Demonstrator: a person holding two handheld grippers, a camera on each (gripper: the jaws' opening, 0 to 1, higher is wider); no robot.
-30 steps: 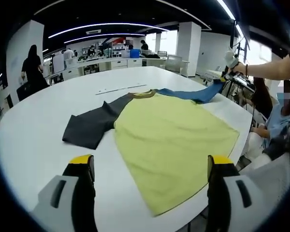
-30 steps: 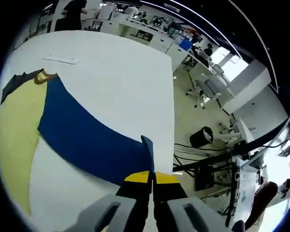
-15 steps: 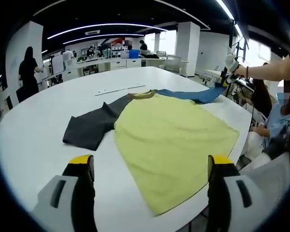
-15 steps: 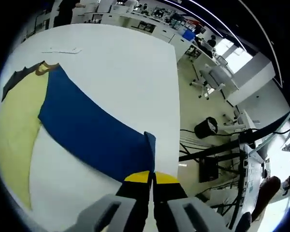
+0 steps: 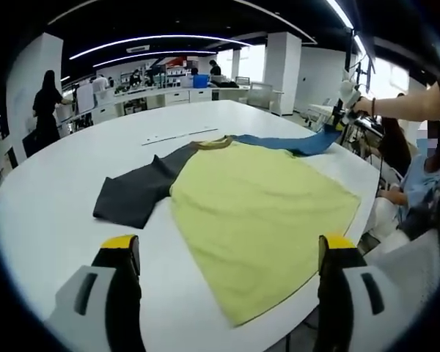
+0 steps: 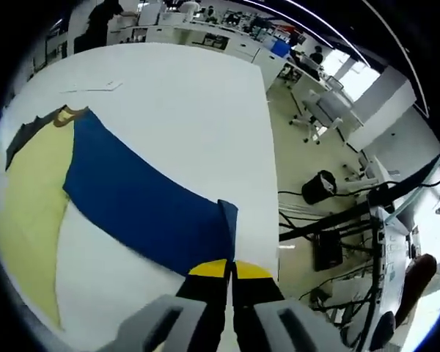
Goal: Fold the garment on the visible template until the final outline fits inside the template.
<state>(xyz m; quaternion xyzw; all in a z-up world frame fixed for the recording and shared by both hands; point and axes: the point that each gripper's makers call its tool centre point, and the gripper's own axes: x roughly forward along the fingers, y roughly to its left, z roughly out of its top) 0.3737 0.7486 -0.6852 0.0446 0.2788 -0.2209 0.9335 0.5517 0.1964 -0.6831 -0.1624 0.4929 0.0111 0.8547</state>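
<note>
A T-shirt lies flat on the white table (image 5: 51, 198): yellow-green body (image 5: 260, 209), dark grey sleeve (image 5: 136, 192) on the left, blue sleeve (image 5: 297, 141) stretched to the far right. My left gripper (image 5: 224, 253) hangs open above the table's near edge, short of the shirt's hem, nothing between its jaws. My right gripper (image 6: 231, 268) is shut on the cuff of the blue sleeve (image 6: 143, 209), pulling it out taut from the body (image 6: 29, 191). It comes into the left gripper view at the far right (image 5: 339, 117), held by an arm.
Thin template lines (image 5: 177, 135) mark the table beyond the collar. A seated person (image 5: 422, 176) is beside the table's right edge. Desks, chairs and standing people (image 5: 45, 103) fill the room behind. Past the table edge the floor holds a bin (image 6: 321, 187) and cables.
The blue sleeve, held by my right gripper, has dropped closer to the table and stretched out a little. My left gripper has barely moved.
</note>
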